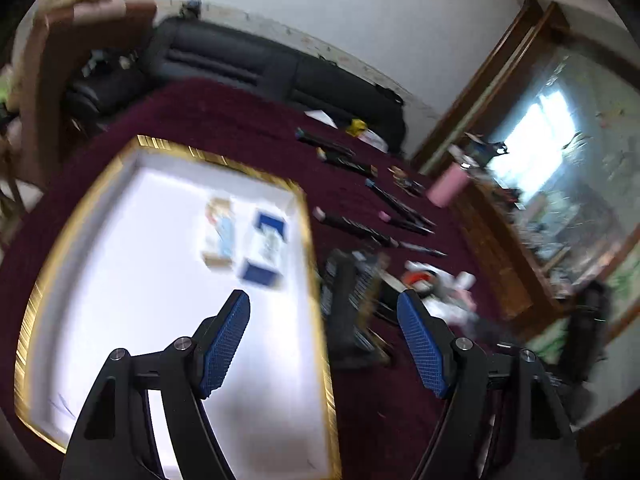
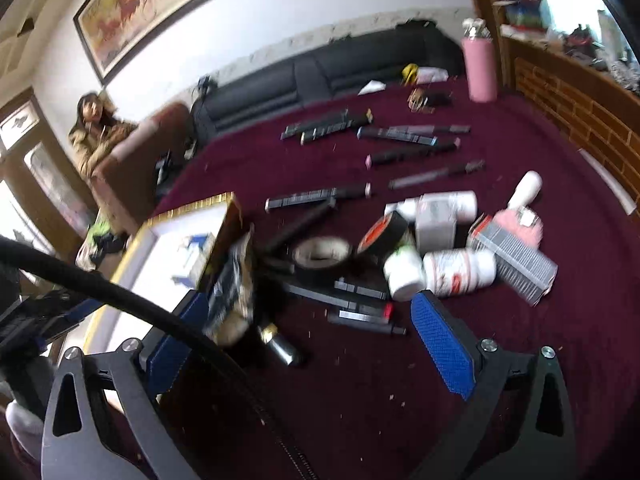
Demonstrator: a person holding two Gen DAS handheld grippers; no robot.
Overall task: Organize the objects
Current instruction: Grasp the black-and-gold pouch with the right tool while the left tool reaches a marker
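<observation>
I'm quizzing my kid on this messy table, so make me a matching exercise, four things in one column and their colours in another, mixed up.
Things:
1. water bottle
2. table cloth
3. tray rim
4. sofa

Colours:
a. gold
b. black
c. pink
d. dark red

Pairs: 1-c, 2-d, 3-a, 4-b
</observation>
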